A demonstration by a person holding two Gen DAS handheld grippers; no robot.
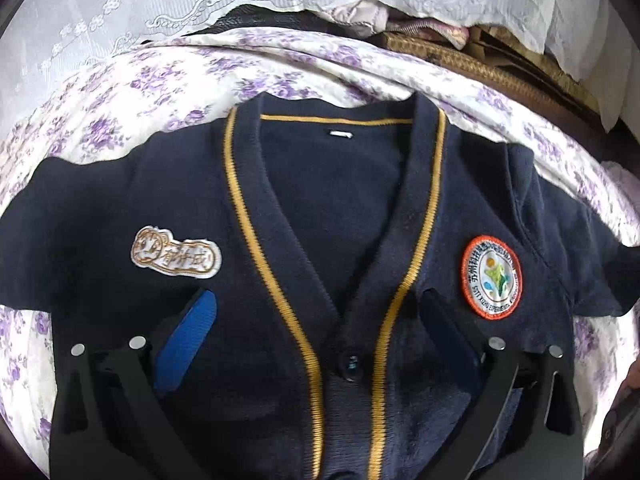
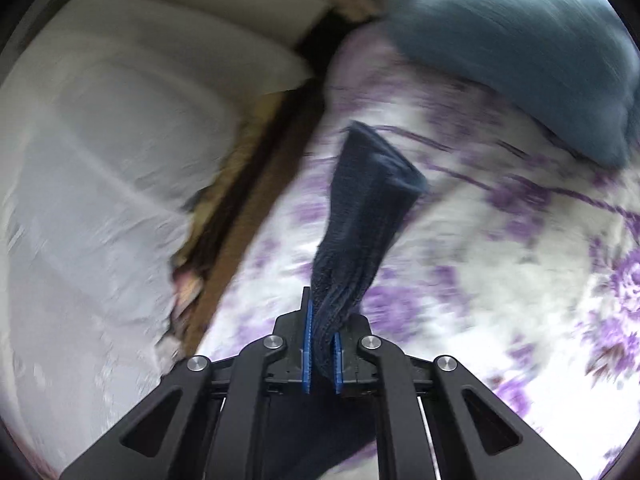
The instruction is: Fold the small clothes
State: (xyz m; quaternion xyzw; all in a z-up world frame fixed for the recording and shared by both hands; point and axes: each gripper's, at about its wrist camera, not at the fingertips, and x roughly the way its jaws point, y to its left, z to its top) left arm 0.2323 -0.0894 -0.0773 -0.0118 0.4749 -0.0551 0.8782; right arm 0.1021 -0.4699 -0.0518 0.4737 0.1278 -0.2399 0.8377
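Because the navy cardigan [image 1: 320, 240] is a soft, light knit, it should drape and sag wherever it is not supported, so a firm pinch at a ribbed hem, cuff or shoulder seam seems the surest hold; the thick gold-striped placket [image 1: 256, 216] looks a stiffer place to grip. The garment lies front-up, spread across the floral bedsheet [image 1: 132, 92], its collar toward the far edge of the bed, where a lace-trimmed cloth [image 1: 132, 0] hangs.

Left wrist view: the left gripper [image 1: 320, 320] hovers over the chest with its jaws wide apart, one finger below the name patch [image 1: 176, 258], the other beside the round school badge [image 1: 491, 276]; whether the pads touch the knit cannot be told.

Right wrist view, blurred: the right gripper [image 2: 322, 354] has its jaws together, clamped on a narrow bunch of ribbed navy knit [image 2: 360, 216], probably a sleeve end, raised off the sheet. Only this view shows the blue-grey pillow [image 2: 520, 48] at the far corner; only the left view shows the whole garment.
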